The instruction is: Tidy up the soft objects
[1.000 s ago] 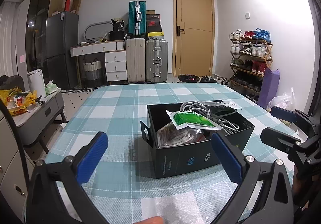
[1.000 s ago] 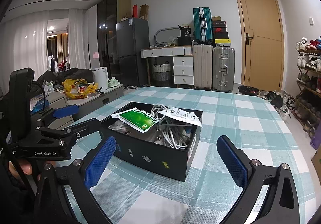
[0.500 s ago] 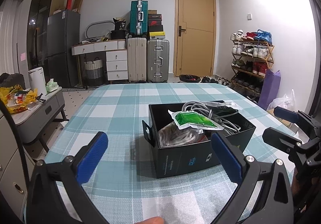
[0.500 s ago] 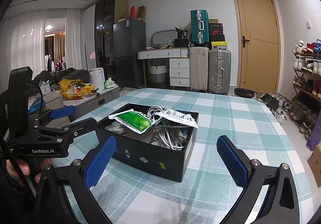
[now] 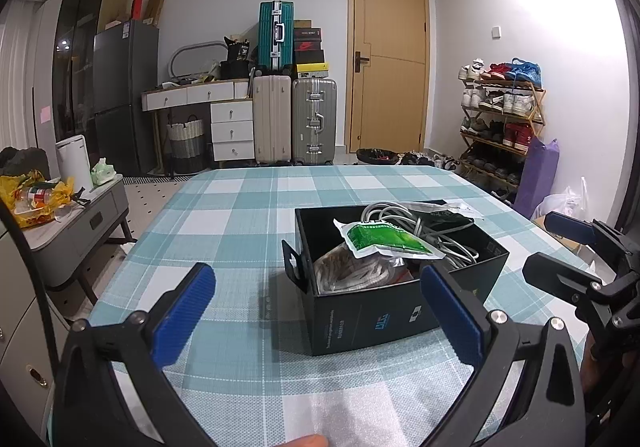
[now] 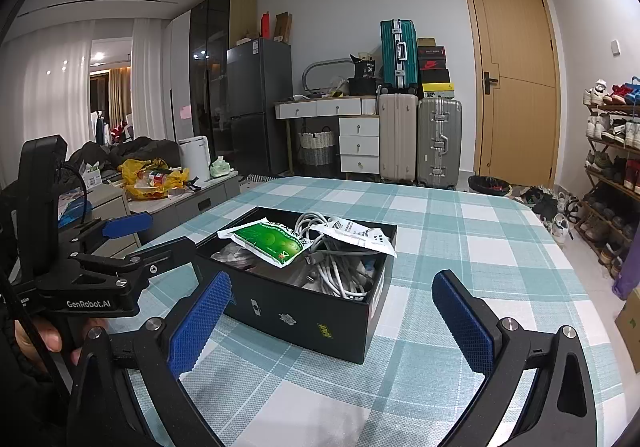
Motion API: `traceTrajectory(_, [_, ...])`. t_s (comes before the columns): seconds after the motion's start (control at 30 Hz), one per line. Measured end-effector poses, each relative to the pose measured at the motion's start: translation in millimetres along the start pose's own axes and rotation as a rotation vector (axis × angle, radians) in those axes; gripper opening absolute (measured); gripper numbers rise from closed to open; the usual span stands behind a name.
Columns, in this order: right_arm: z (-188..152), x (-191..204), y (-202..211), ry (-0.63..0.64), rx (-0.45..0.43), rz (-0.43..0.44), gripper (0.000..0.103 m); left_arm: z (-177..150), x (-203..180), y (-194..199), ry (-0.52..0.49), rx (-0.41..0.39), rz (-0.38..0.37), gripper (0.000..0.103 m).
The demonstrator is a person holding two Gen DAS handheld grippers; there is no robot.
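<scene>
A black box (image 5: 400, 311) (image 6: 304, 311) sits on the teal checked tablecloth (image 5: 248, 215) (image 6: 460, 231). It holds a green-and-white pouch (image 5: 384, 243) (image 6: 272, 241), white cables (image 5: 396, 213) (image 6: 340, 271), a white printed packet (image 6: 356, 233) and a grey bundle (image 5: 352, 273). My left gripper (image 5: 318, 311) is open and empty, just short of the box's near left side; it also shows in the right wrist view (image 6: 156, 235). My right gripper (image 6: 330, 319) is open and empty before the box; it also shows in the left wrist view (image 5: 556, 247).
A grey side cabinet (image 5: 76, 231) with a yellow bag stands left of the table. Suitcases (image 5: 296, 119), drawers, a fridge and a wooden door (image 5: 388, 59) line the far wall. A shoe rack (image 5: 500, 119) stands at the right.
Both views have tilted up a little and the box sits slightly lower in frame. Both grippers stay open and empty.
</scene>
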State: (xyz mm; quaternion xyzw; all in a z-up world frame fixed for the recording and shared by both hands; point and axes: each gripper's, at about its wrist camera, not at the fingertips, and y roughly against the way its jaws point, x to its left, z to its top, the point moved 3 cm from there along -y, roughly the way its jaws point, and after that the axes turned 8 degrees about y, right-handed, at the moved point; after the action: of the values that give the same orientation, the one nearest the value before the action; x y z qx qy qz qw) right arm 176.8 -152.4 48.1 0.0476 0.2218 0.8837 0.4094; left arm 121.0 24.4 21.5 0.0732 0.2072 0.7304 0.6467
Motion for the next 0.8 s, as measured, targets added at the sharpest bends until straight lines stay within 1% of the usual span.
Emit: traceTrajectory(0.8, [0.0, -0.8, 0.1, -0.002, -0.001, 0.001, 0.102, 0.5, -0.6, -1.2, -0.002, 0.004, 0.000, 0.103])
